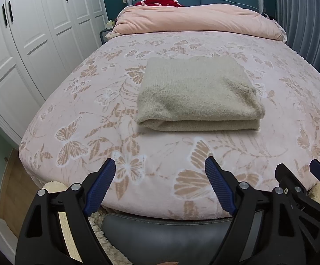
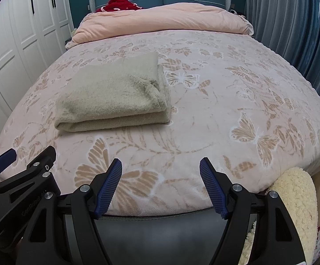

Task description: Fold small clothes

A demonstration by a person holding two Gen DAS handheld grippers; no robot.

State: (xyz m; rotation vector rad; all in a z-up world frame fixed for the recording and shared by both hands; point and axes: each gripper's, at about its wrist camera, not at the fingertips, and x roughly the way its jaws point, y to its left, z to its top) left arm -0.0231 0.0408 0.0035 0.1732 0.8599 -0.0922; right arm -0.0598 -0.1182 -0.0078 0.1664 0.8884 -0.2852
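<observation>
A beige knit sweater (image 1: 195, 95) lies folded into a thick rectangle on the pink butterfly-print bed cover (image 1: 93, 114). It also shows in the right wrist view (image 2: 113, 97), left of centre. My left gripper (image 1: 160, 167) is open and empty, held over the bed's foot edge, well short of the sweater. My right gripper (image 2: 161, 165) is open and empty too, at the same edge, to the right of the sweater. Each gripper shows at the side of the other's view: the right gripper (image 1: 301, 172) and the left gripper (image 2: 29, 154).
A rolled pink duvet (image 1: 197, 19) lies across the bed's head with a red cloth (image 1: 160, 0) behind it. White wardrobe doors (image 1: 27, 33) stand left, blue curtains (image 2: 292, 22) right. A dark padded footboard (image 1: 164, 238) and cream fleece (image 2: 292, 198) sit below the grippers.
</observation>
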